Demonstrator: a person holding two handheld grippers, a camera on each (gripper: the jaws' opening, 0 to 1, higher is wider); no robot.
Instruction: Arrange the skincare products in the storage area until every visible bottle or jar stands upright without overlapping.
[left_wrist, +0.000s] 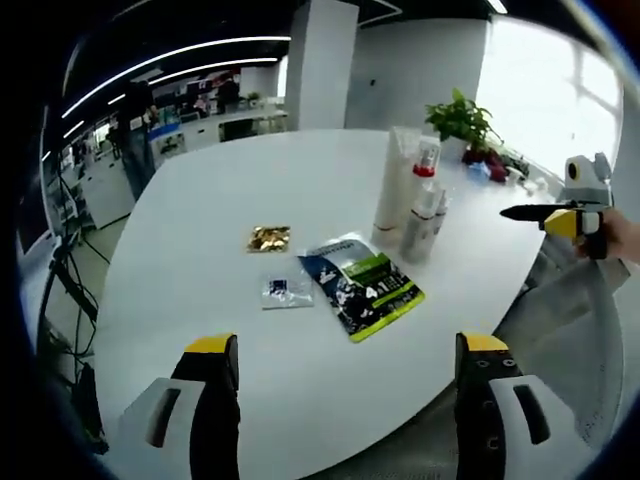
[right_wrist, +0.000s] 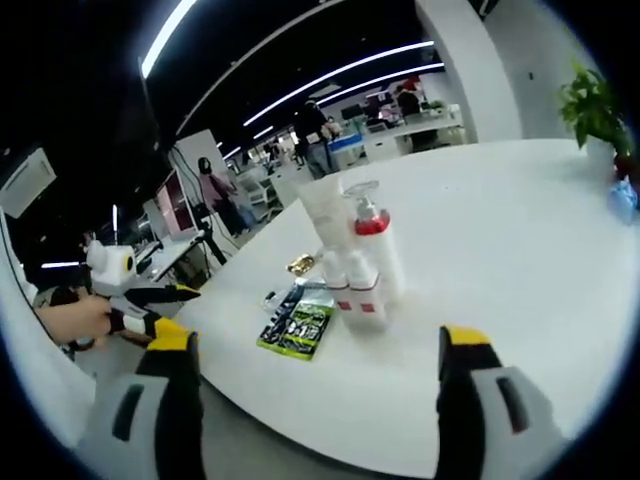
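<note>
On the white table (left_wrist: 240, 180) a tall white tube (left_wrist: 393, 185), a pump bottle with a red collar (left_wrist: 421, 195) and a small white bottle (left_wrist: 437, 212) stand upright in a tight cluster. The right gripper view has the same pump bottle (right_wrist: 376, 250), tube (right_wrist: 325, 212) and small bottles (right_wrist: 347, 287). My left gripper (left_wrist: 347, 345) is open over the near table edge, well short of them. My right gripper (right_wrist: 317, 338) is open too, off the table edge, and appears side-on (left_wrist: 548, 214) at the right of the left gripper view.
A green and dark sachet (left_wrist: 362, 287), a small clear sachet (left_wrist: 286, 290) and a gold packet (left_wrist: 269, 238) lie flat left of the bottles. A potted plant (left_wrist: 462, 118) stands at the far edge. A hand holds the left gripper (right_wrist: 150, 298). People stand among distant desks.
</note>
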